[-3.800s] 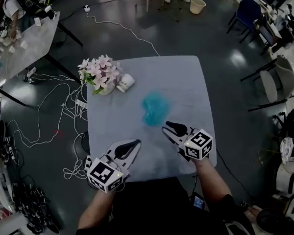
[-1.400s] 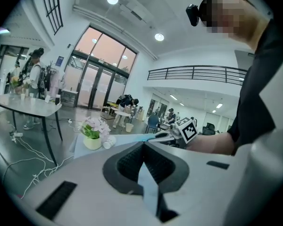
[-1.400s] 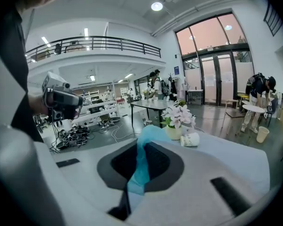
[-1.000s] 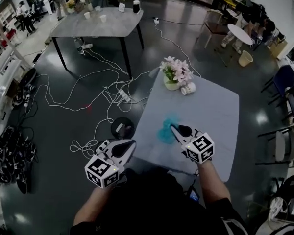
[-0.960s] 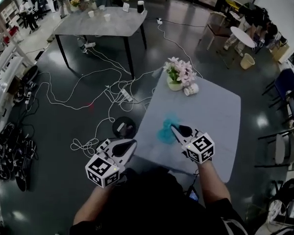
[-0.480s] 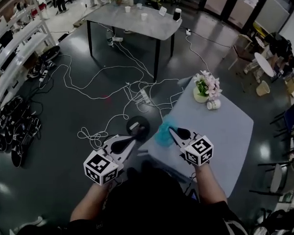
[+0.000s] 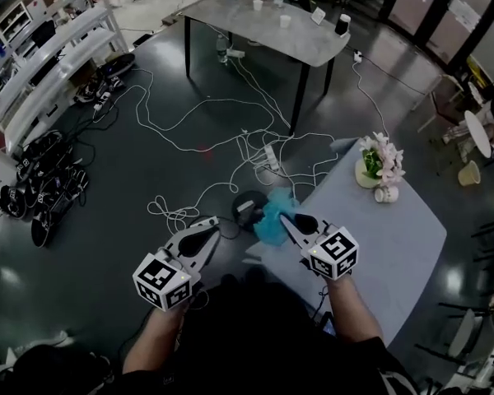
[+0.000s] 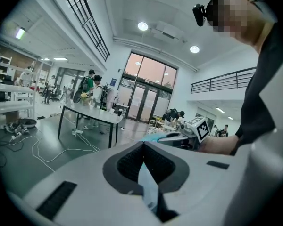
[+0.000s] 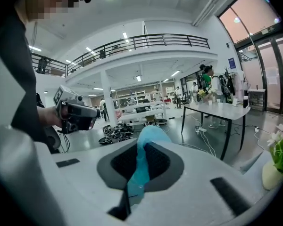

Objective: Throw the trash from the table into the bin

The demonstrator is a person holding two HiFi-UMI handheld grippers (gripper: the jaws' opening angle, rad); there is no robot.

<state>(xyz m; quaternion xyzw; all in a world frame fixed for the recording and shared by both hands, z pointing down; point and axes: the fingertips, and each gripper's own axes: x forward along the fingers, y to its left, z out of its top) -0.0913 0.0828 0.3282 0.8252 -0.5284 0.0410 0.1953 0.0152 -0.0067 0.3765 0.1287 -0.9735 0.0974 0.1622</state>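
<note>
Teal trash (image 7: 267, 225): is held pinched in the closed jaws of the right gripper (image 7: 286, 220) past the table (image 7: 395, 245) edge, with the black bin (image 7: 245, 207) placed on the floor just ahead-left, nearer this hand than the left gripper (image 7: 207, 227), whose jaws are drawn together.

The trash (image 7: 269, 220) is turquoise; the right gripper (image 7: 283, 219) and left gripper (image 7: 212, 222) are white with black pads, each with a cube of black-and-white square markers; the table (image 7: 395, 245) is pale blue-grey; the flowers (image 7: 380, 156) are pink and white; the floor (image 7: 107, 212) is glossy dark grey, the cables (image 7: 230, 122) white.
</note>
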